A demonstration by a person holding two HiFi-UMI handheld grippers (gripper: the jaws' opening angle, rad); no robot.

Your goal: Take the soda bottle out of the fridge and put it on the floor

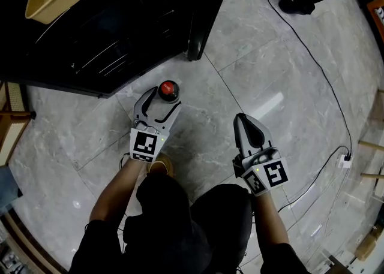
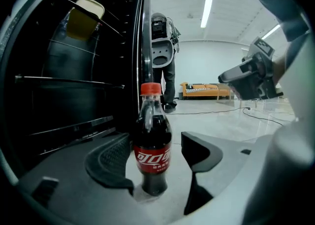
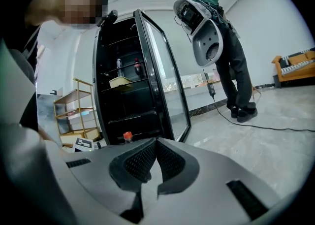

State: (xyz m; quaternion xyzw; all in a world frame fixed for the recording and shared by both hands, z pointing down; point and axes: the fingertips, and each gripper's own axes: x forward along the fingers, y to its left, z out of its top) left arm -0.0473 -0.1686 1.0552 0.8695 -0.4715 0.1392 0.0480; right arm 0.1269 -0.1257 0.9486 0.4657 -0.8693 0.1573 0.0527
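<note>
We have the soda bottle out and standing on the floor; only letting go and backing away is left.

The soda bottle [image 2: 152, 150] stands upright on the floor [image 1: 288, 87] just in front of the open fridge [image 1: 120, 21]. It sits between the jaws of our left gripper [image 1: 161, 104], which are spread with a clear gap on one side, so we judge they are not squeezing it. Our right gripper [image 3: 155, 156] is closed on nothing, well apart to the right. The fridge door [image 2: 142, 47] edge rises close behind the bottle, so we would pull straight back. A cable [image 1: 324, 81] and another person [image 3: 221, 47] are farther off, and the room toward us is open.
</note>
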